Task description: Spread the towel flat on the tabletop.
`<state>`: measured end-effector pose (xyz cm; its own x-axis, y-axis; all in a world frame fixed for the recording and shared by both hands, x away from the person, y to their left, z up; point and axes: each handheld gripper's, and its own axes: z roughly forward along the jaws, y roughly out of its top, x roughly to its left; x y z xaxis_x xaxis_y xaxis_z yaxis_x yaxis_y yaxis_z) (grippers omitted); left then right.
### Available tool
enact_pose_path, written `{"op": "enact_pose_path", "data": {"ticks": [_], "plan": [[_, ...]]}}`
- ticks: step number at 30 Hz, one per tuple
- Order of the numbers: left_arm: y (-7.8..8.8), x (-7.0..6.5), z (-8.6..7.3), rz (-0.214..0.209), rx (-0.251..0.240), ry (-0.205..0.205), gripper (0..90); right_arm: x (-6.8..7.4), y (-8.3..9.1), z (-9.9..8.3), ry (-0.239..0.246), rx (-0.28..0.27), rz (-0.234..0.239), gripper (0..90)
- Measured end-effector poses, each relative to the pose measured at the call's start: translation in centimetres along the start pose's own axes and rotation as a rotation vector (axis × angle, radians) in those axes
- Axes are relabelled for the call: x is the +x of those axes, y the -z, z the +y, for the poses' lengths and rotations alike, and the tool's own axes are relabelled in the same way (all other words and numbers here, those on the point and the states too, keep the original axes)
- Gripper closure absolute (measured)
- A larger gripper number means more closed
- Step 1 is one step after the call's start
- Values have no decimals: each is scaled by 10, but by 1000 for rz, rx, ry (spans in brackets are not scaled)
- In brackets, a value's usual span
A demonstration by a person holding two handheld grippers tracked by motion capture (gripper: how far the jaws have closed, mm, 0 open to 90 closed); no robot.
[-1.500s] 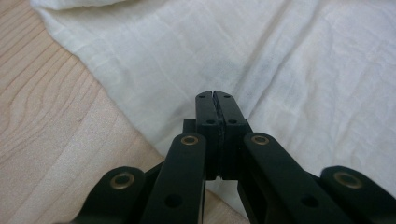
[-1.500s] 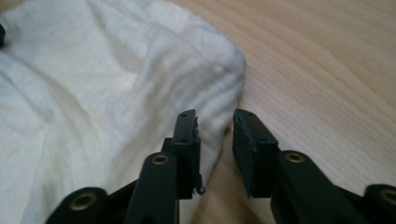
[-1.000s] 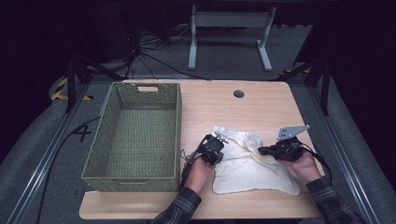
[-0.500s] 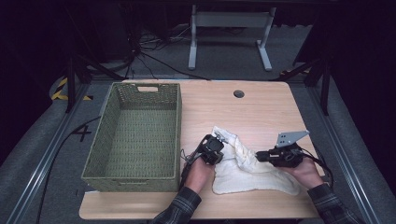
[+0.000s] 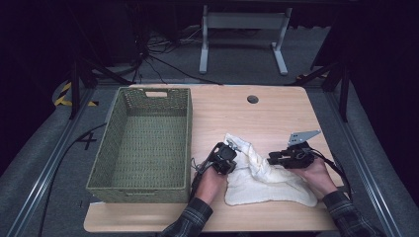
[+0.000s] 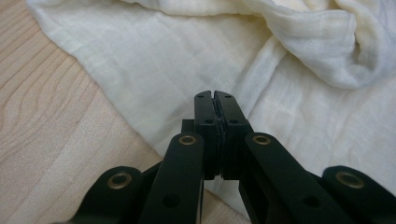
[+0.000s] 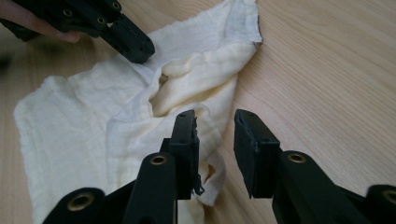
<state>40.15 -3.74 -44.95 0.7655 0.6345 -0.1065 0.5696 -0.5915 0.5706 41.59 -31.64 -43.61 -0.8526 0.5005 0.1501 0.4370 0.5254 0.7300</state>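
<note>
Fingers, left gripper [image 6: 215, 95]: black jaws pressed together, nothing visible between them; tips sit over the cream-white woven cotton cloth [image 6: 196, 60].
Fingers, right gripper [image 7: 215, 122]: have just been opening, narrow gap now; nothing pinched, cloth edge lies under and beside the left-hand jaw in the right gripper view.
Cloth position: on the light wooden table [image 5: 276, 116], near the front edge, right of centre, between the two hands; crumpled, with a raised fold running through the middle.
Left gripper, high view [image 5: 228, 154]: at the cloth's left edge.
Right gripper, high view [image 5: 274, 158]: at the cloth's right side, pointing left, grey plate on top.
Basket: olive-green woven rectangular basket [image 5: 106, 163] on the table's left half, just beside the left hand [image 5: 211, 178], apart from the cloth.
</note>
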Motion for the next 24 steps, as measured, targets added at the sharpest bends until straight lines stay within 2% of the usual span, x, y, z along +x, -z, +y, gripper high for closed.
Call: {"op": "enact_pose_path", "data": {"ticks": [1,2,4,6,10,11,12,13,16,19,22,24], "plan": [[0,0,0,0,-1,-1,885,-1,-3,0,-5,7,11,684],[0,0,0,0,0,-1,885,-2,-10,-1,-5,34,35,751],[0,0,0,0,0,-2,885,-1,-13,-2,17,48,39,846],[0,0,0,2,0,-3,885,0,-11,-1,30,41,33,864],[0,0,0,2,-1,-2,885,-4,4,3,43,-8,-20,872],[0,0,0,2,-1,-2,885,-4,4,3,43,-8,-20,872],[0,-1,0,3,-1,-3,885,-10,12,6,46,-30,-67,873],[0,-1,0,8,-3,-3,885,-13,14,7,47,-33,-81,873],[0,-1,0,10,-4,-4,885,-24,22,11,67,-46,-165,875],[0,-1,0,9,-3,-3,885,-40,27,15,60,-65,-216,876],[0,-2,0,13,-4,-4,885,-56,29,16,58,-57,-282,875],[0,-2,0,14,-2,-4,885,-66,28,15,54,-20,-347,867]]}}
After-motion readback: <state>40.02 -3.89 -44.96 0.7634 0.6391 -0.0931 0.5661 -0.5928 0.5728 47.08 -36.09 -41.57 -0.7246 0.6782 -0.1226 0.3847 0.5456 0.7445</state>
